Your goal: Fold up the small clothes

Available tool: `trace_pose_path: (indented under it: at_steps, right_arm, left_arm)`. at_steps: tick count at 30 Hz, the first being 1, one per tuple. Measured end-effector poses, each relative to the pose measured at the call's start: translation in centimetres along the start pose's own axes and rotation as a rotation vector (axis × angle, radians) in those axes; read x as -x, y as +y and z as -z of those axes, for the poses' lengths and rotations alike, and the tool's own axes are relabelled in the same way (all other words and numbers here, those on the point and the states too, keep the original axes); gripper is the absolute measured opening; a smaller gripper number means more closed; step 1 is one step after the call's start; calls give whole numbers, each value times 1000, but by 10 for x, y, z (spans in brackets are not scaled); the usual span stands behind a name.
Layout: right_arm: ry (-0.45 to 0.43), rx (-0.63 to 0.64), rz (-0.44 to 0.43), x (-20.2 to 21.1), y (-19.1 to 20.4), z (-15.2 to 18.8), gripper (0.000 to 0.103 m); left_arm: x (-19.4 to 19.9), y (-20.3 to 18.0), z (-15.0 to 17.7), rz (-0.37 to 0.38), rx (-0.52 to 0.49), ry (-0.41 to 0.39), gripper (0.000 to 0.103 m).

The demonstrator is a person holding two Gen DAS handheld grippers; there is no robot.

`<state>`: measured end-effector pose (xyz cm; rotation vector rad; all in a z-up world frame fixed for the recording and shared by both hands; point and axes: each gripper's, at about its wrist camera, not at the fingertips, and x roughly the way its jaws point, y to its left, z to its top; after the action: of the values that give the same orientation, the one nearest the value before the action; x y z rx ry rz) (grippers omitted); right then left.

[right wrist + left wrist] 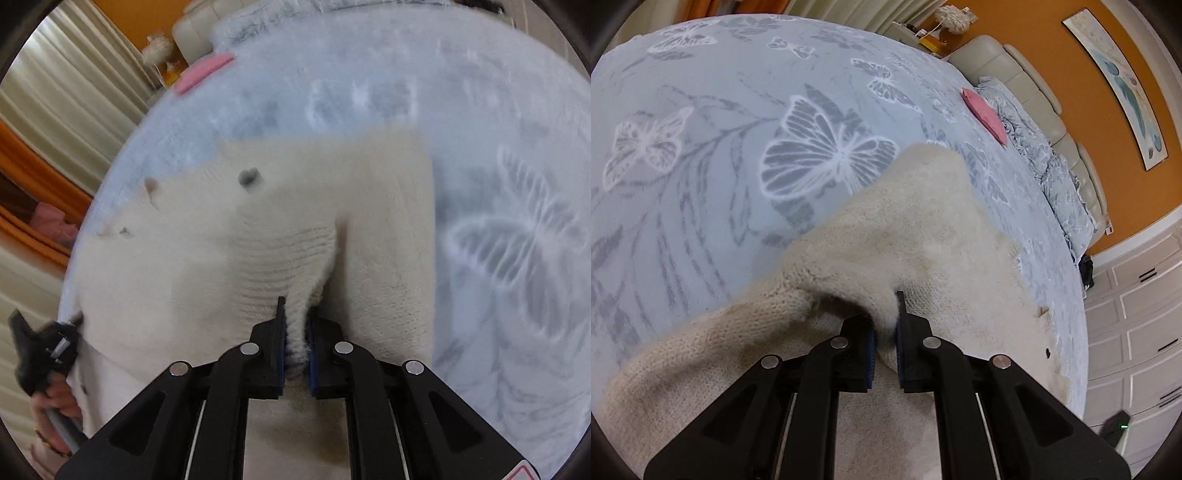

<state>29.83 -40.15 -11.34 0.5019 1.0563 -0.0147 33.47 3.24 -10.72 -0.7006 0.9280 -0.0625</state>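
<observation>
A cream knitted sweater (pixel 916 236) lies on a light blue bedspread with a butterfly print (pixel 701 147). My left gripper (pixel 885 325) is shut on a bunched fold of the sweater, with a sleeve trailing to the lower left. In the right wrist view the same sweater (pixel 258 229) spreads ahead, with small dark buttons on it. My right gripper (pixel 295 332) is shut on a ribbed edge of the sweater. The left gripper and the hand holding it show at the far left (pixel 48 354). The right view is blurred by motion.
A folded pink garment (pixel 986 114) lies near the far side of the bed, also in the right view (pixel 203 72). A rumpled blue duvet (pixel 1045 162) lies against a beige padded headboard (pixel 1015 70). White cabinets (pixel 1137 325) stand at the right. Curtains (pixel 66 85) hang at the left.
</observation>
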Motion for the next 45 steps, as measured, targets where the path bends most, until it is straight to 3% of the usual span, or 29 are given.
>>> trace_pose_path:
  at_steps: [4, 5, 6, 7, 9, 11, 12, 13, 16, 21, 23, 26, 29, 30, 31, 32, 34, 35, 38, 42, 45]
  right_arm:
    - [-83, 20, -35, 22, 14, -5, 13]
    - [-56, 30, 0, 16, 12, -1, 20]
    - [15, 23, 48, 6, 4, 2, 20]
    - [36, -9, 28, 10, -5, 7, 17]
    - [-3, -47, 10, 41, -10, 16, 24]
    - [-32, -38, 18, 81, -18, 41, 50]
    - [-30, -47, 17, 105, -27, 62, 58]
    - [-9, -62, 9, 120, -36, 78, 66]
    - [128, -143, -48, 144, -61, 144, 66]
    - [365, -360, -198, 132, -72, 225, 66]
    - [431, -370, -218, 119, -60, 236, 66]
    - [453, -318, -210, 114, -34, 243, 68]
    - [458, -279, -205, 107, -13, 245, 68]
    - [444, -254, -175, 105, -9, 246, 67]
    - [422, -247, -161, 105, -6, 246, 52]
    - [409, -248, -154, 108, -8, 250, 17]
    - [375, -291, -174, 111, -12, 246, 12]
    - [331, -280, -171, 122, -9, 248, 12]
    - [211, -231, -191, 160, -2, 239, 10]
    - [43, -138, -170, 229, 12, 227, 9]
    - [-42, -126, -160, 275, 4, 229, 7]
  left_arm:
    - [1, -2, 0, -15, -42, 3, 11]
    - [2, 0, 0, -15, -44, 7, 14]
    - [4, 1, 0, -17, -44, 19, 19]
    - [11, 2, -1, -23, -45, 37, 25]
    - [35, 5, -3, -29, -49, 33, 58]
    - [75, 16, -3, -20, -72, -20, 74]
    - [90, 23, -1, -28, -84, -30, 82]
    - [103, 31, 1, -40, -91, -27, 83]
    - [131, 71, 20, -83, -57, 67, 84]
    - [139, 123, 70, -114, 108, 260, 84]
    - [147, 123, 79, -104, 105, 255, 85]
    - [150, 125, 85, -110, 170, 311, 87]
    - [149, 119, 93, -126, 149, 364, 87]
    - [147, 115, 98, -139, 117, 381, 87]
    - [147, 113, 98, -151, 93, 385, 85]
    - [146, 109, 100, -166, 74, 392, 76]
    - [146, 108, 100, -199, 80, 406, 39]
    - [147, 110, 100, -189, 107, 420, 14]
    - [169, 118, 99, -68, 258, 407, 12]
    - [225, 91, 98, 71, 172, 354, 6]
    - [257, 78, 100, 134, 157, 337, 6]
